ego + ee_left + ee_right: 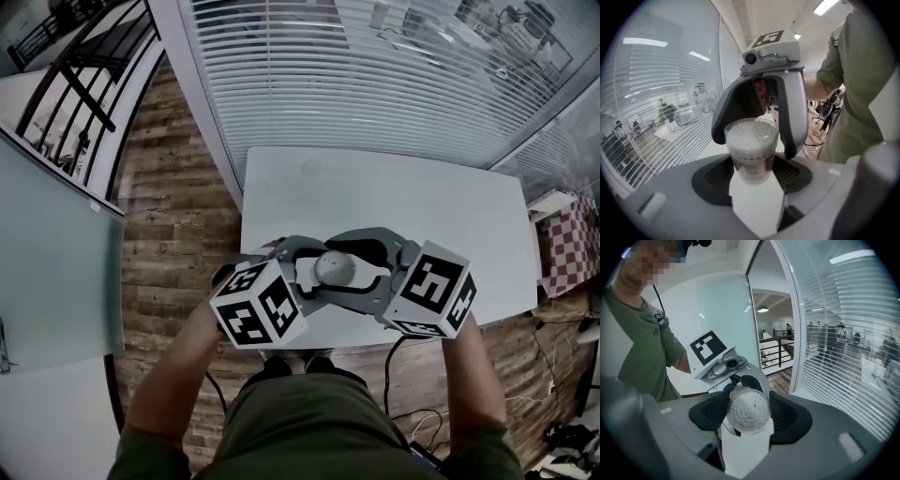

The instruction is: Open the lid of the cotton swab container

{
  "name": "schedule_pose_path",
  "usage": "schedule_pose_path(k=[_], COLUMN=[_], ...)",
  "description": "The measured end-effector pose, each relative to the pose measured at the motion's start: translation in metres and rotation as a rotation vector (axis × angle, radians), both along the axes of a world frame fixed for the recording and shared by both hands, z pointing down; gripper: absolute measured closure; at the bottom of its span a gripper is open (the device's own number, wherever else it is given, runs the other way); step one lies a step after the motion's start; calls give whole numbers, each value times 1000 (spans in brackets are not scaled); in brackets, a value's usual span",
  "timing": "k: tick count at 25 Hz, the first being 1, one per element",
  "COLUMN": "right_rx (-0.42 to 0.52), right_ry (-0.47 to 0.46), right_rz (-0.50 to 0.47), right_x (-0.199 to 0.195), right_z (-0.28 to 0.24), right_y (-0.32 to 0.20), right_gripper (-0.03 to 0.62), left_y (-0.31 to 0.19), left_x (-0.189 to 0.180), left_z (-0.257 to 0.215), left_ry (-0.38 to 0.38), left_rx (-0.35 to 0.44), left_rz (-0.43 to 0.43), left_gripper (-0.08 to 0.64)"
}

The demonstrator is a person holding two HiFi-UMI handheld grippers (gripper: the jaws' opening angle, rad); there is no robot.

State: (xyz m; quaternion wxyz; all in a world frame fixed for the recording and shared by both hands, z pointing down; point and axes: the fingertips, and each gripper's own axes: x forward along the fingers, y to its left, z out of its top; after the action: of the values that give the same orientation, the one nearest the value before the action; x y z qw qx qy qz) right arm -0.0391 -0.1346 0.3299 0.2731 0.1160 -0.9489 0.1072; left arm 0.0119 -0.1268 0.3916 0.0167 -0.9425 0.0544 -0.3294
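The cotton swab container [334,268], a clear tub packed with white swab heads, is held in the air over the near part of the white table [394,187], most of which is seen at 12 o'clock from it. It is clamped from 8 o'clock by the left gripper [298,272], whose pads are pressed on its body. From 4 o'clock it is clasped by the right gripper [370,267], whose jaws are closed round its top end.
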Motion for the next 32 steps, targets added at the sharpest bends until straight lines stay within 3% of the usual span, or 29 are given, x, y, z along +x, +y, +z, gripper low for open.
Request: schedule_pose_path(k=[12, 21, 32], right_rx=[-20, -37, -45], right_ry=[-105, -322, -458], right_rz=[14, 62, 111], right_x=[1, 15, 33], right_z=[-14, -43, -62], right_y=[-8, -9, -4], right_gripper=[321, 319, 318], left_y=[-6, -3, 5], left_x=[1, 6, 13], left_z=[-4, -17, -29], left_ry=[17, 57, 102], left_rx=[17, 32, 29], left_rz=[-7, -26, -38], left_gripper=[302, 302, 302])
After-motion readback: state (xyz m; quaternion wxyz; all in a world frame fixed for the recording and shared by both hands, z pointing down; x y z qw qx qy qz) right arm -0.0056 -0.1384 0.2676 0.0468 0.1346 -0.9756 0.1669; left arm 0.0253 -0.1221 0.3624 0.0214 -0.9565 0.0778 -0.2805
